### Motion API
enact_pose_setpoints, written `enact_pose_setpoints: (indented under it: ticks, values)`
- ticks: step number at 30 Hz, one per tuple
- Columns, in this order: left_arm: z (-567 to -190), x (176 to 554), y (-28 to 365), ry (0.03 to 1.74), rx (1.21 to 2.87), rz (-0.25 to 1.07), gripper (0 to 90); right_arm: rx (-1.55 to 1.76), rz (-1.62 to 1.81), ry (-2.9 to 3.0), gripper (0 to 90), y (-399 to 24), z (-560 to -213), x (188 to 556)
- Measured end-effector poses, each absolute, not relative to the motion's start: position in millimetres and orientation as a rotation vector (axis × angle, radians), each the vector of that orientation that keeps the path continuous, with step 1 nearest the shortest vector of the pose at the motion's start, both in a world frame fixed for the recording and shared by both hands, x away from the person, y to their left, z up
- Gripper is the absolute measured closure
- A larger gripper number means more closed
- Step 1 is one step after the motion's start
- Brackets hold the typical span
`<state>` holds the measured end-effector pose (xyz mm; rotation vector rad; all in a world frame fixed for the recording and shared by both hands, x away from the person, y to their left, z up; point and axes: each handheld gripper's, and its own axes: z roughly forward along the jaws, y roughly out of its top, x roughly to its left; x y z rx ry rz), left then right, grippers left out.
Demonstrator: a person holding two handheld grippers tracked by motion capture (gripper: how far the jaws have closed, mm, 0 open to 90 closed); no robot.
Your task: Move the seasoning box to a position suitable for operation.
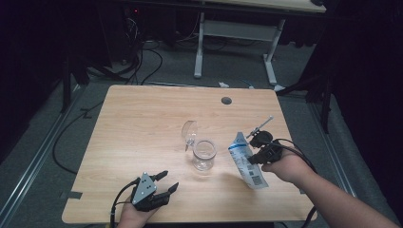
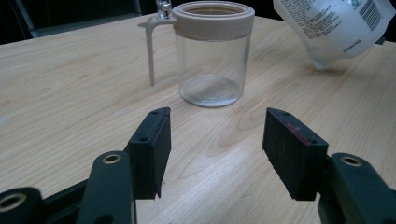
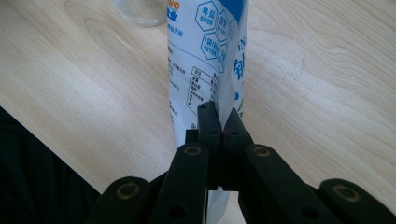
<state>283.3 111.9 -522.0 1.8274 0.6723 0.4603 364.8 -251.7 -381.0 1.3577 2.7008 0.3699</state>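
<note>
pouch (image 1: 247, 161): right tongs (image 1: 252, 159) clamped | long axis tilted, top toward jar (image 1: 204, 154)

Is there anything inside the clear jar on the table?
The jar looks empty: its clear wall and base show only the wooden table through them. Its lid is flipped open, and the left gripper view doesn't look down through the mouth.
</note>
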Motion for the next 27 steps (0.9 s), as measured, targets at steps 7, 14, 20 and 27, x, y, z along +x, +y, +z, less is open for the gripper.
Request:
enact_pose_setpoints:
  ticks: [7, 14, 20, 27]
  values:
    - [-523, 286, 88, 0.633, 1.849, 0.449, 42.8, 1.375, 0.370, 2.673, 90.0, -249, -372, 362]
    - [-525, 291, 65, 0.621, 1.871, 0.393, 43.8, 1.368, 0.393, 2.665, 90.0, -248, -367, 358]
    - [-524, 292, 42, 0.573, 1.914, 0.359, 44.3, 1.359, 0.391, 2.667, 90.0, -245, -366, 356]
    - [-525, 295, 16, 0.517, 1.933, 0.338, 44.1, 1.364, 0.422, 2.671, 90.0, -243, -366, 352]
